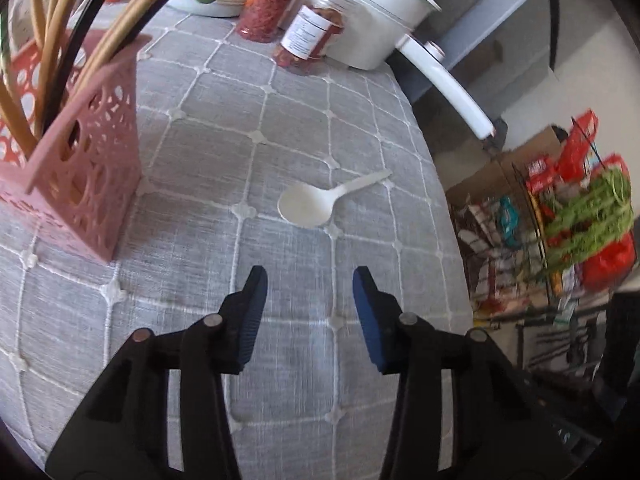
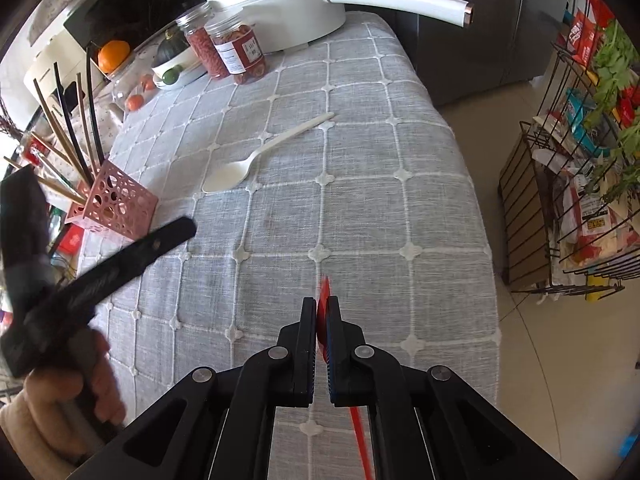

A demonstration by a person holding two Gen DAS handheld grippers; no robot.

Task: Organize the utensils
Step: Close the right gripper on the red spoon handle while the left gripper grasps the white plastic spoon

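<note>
A white plastic spoon point(image 1: 320, 202) lies on the grey checked tablecloth point(image 1: 224, 168), just ahead of my open, empty left gripper point(image 1: 310, 280). It also shows in the right wrist view point(image 2: 256, 160). A pink perforated utensil holder point(image 1: 86, 184) with several chopsticks stands at the left; it also shows in the right wrist view point(image 2: 116, 206). My right gripper point(image 2: 320, 306) is shut on a thin red utensil point(image 2: 325, 292) held above the cloth. The left gripper point(image 2: 120, 256) appears at the left of the right wrist view.
A white pot point(image 2: 288, 12) with a long handle and two jars of red food point(image 2: 228, 52) stand at the table's far end. A bowl with fruit point(image 2: 174, 70) is beside them. A wire rack point(image 2: 576, 168) of groceries stands on the floor to the right of the table edge.
</note>
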